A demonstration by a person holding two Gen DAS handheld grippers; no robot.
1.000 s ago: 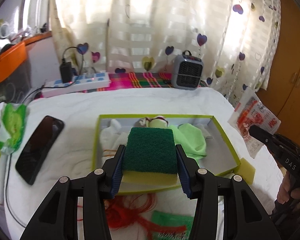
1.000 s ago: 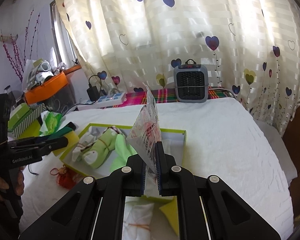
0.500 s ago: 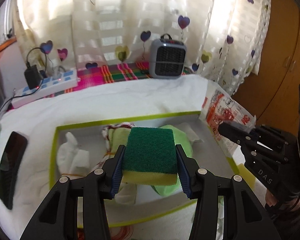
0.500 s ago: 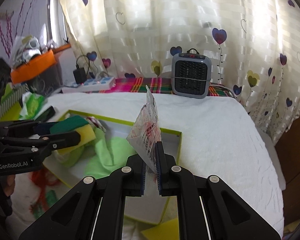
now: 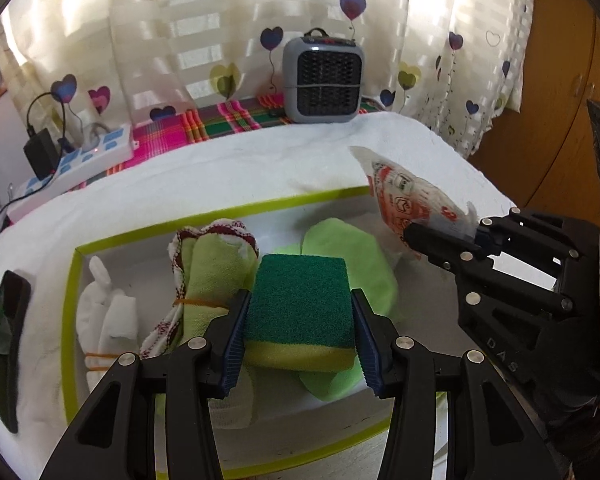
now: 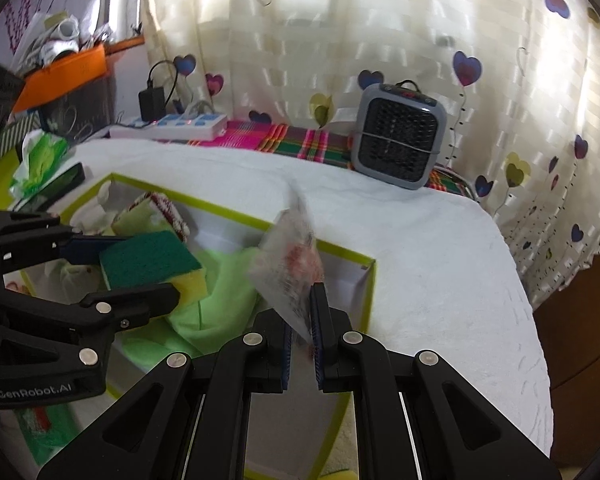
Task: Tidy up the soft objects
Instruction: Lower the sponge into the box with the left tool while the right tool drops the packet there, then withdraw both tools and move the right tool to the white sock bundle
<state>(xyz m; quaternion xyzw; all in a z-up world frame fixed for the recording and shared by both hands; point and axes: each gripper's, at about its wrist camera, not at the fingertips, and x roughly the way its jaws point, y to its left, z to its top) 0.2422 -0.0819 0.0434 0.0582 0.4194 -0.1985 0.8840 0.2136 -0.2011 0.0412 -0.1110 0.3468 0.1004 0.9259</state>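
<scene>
My left gripper (image 5: 298, 320) is shut on a green-and-yellow sponge (image 5: 300, 304) and holds it over the green-rimmed box (image 5: 70, 320). Inside the box lie a rolled yellow-green cloth with a red-and-white edge (image 5: 204, 272), a white cloth bundle (image 5: 104, 316) and a light green cloth (image 5: 348, 248). My right gripper (image 6: 302, 332) is shut on a clear plastic packet with red print (image 6: 290, 268), above the box's right end (image 6: 370, 280). The left gripper (image 6: 152, 276) with the sponge (image 6: 148, 258) shows at the left of the right wrist view.
A grey fan heater (image 5: 323, 80) stands at the back on a plaid cloth. A white power strip (image 5: 76, 160) with a black charger lies at the back left. A black phone (image 5: 8, 344) lies left of the box. A wooden cabinet (image 5: 560, 120) is on the right.
Both grippers have sunk and come forward over the box, so the sponge and the packet now hang over its inside. The two grippers stand closer together. Neither grip has changed.
</scene>
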